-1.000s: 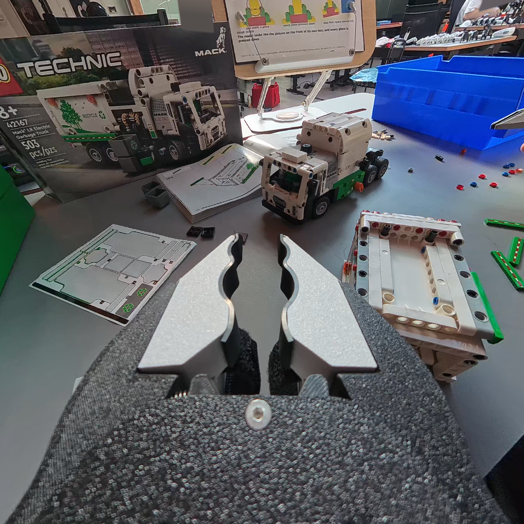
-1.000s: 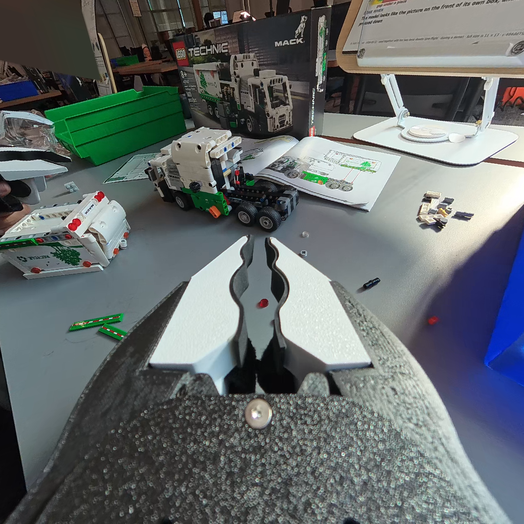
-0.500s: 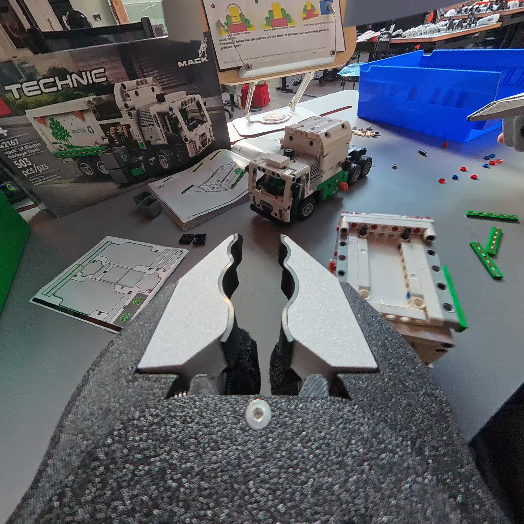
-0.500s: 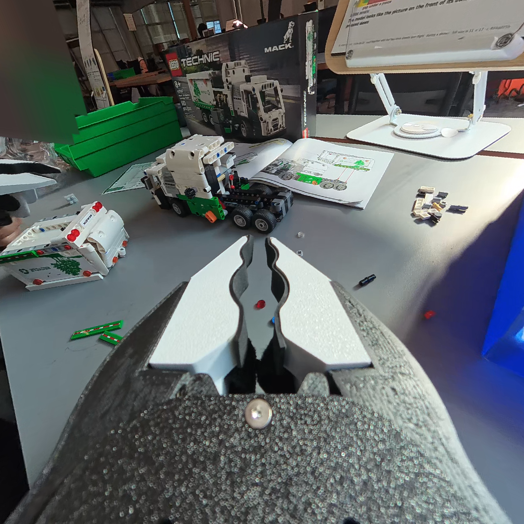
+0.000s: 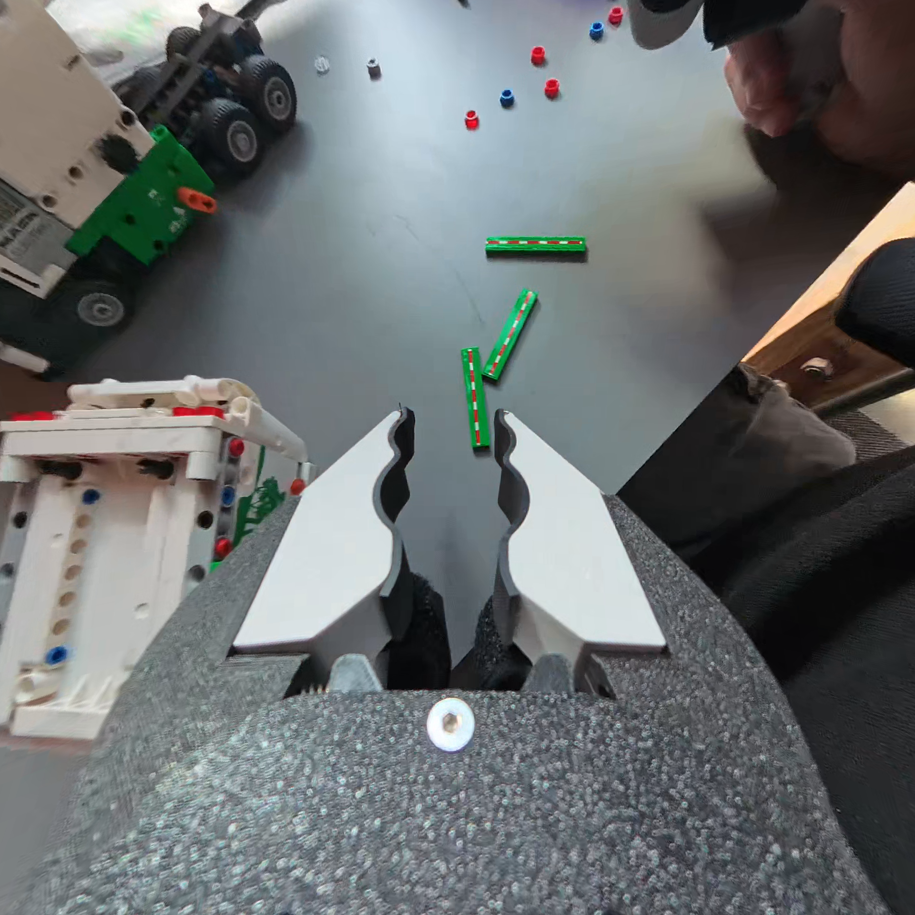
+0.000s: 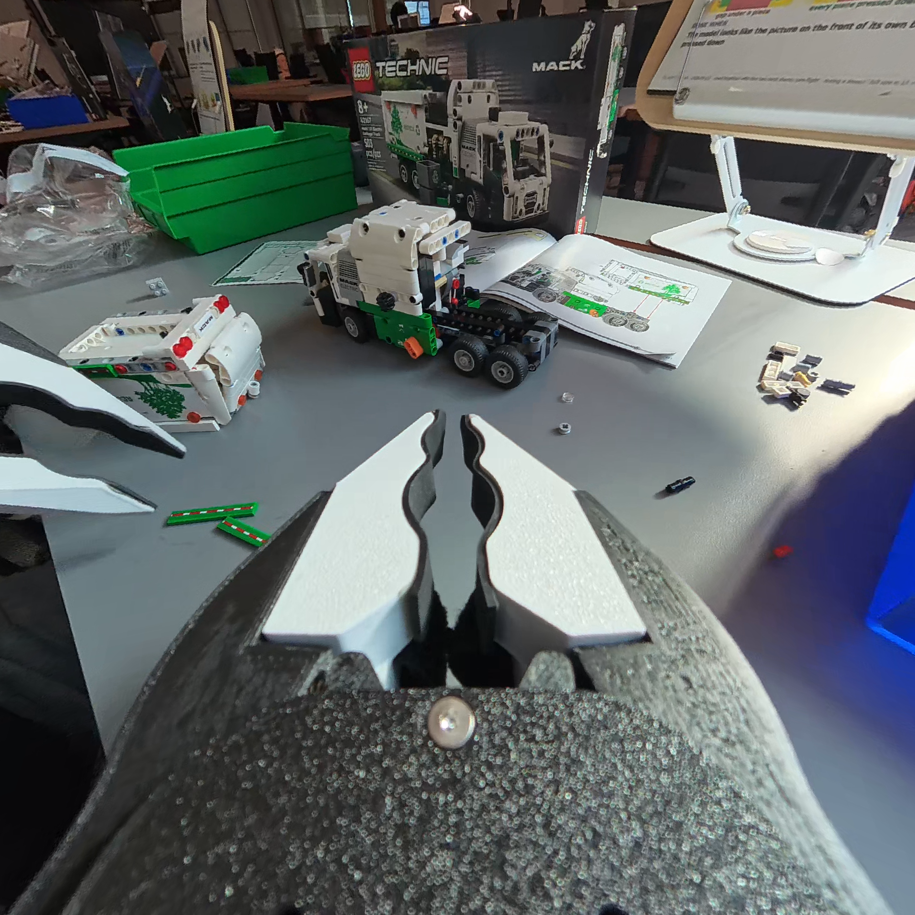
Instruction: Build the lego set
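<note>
The truck chassis (image 6: 426,307) stands well ahead of the right tongs (image 6: 453,421), nearly pressed together and empty; its white body (image 5: 114,534) sits left of the spread, empty left tongs (image 5: 453,421). Likely fetching trim: the green strip (image 5: 475,396) lies just before the tips, needing a descent and pinch.

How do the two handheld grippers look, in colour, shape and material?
Both look alike. The left gripper has two white wedge-shaped fingers whose inner edges are wavy and lined with black padding. They sit in a dark grey, speckled, rough body with one silver screw in the middle. The right gripper has the same build. No cables show.
</note>
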Demonstrator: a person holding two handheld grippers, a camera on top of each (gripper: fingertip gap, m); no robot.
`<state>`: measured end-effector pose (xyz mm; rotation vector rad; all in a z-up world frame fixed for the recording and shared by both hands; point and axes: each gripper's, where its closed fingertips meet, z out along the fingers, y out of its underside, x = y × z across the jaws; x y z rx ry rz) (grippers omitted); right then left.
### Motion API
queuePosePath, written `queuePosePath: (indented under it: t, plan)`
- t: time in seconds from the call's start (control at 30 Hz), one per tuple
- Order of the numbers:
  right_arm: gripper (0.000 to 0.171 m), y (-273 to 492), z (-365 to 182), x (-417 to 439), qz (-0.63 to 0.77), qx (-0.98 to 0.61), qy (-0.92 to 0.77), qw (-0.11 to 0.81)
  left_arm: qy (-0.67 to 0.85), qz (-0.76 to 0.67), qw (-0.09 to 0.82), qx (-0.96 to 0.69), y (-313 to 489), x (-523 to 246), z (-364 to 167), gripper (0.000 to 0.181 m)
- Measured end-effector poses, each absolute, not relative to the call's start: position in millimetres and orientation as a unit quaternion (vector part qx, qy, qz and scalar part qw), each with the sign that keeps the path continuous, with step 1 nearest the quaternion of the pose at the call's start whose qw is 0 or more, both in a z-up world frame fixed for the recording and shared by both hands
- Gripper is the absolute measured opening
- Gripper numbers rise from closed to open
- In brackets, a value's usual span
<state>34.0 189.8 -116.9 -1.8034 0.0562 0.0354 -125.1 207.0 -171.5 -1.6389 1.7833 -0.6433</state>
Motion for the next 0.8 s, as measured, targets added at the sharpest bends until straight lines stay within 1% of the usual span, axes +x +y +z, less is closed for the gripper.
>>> queuePosePath:
  t: [0.07,0.27,0.3,0.33,0.37,0.43,0.6,0.7,0.8]
  plan:
    - [0.006,190.4,-118.2,31.9,0.015,-0.787,0.018,0.616,0.669,-0.260,0.286,-0.635,200.8,-122.6,-179.2,0.029]
    - [0.006,190.5,-118.3,29.7,0.026,-0.787,0.016,0.616,0.667,-0.266,0.259,-0.646,196.1,-121.8,-190.5,0.025]
    - [0.006,190.6,-118.6,29.6,0.026,-0.788,0.016,0.615,0.668,-0.261,0.258,-0.647,196.4,-121.8,-192.8,0.023]
    - [0.006,190.8,-119.0,29.4,0.026,-0.788,0.015,0.615,0.670,-0.260,0.258,-0.646,195.7,-121.4,-194.0,0.017]
    - [0.006,190.9,-119.2,29.1,0.025,-0.789,0.015,0.614,0.673,-0.262,0.256,-0.643,193.9,-121.2,-194.3,0.007]
    - [0.006,191.2,-119.7,28.8,0.024,-0.790,0.013,0.612,0.677,-0.259,0.261,-0.637,193.4,-121.2,-194.5,0.007]
    - [0.007,193.7,-120.3,19.9,0.037,-0.791,-0.004,0.610,0.716,-0.201,0.313,-0.591,205.2,-129.0,-192.9,0.007]
    - [0.007,196.7,-122.1,3.8,0.052,-0.794,-0.031,0.604,0.754,-0.141,0.385,-0.513,209.1,-134.0,-180.4,0.006]
    - [0.008,201.8,-120.4,-21.0,0.081,-0.790,-0.052,0.605,0.756,-0.127,0.428,-0.480,208.4,-137.9,-167.1,0.006]
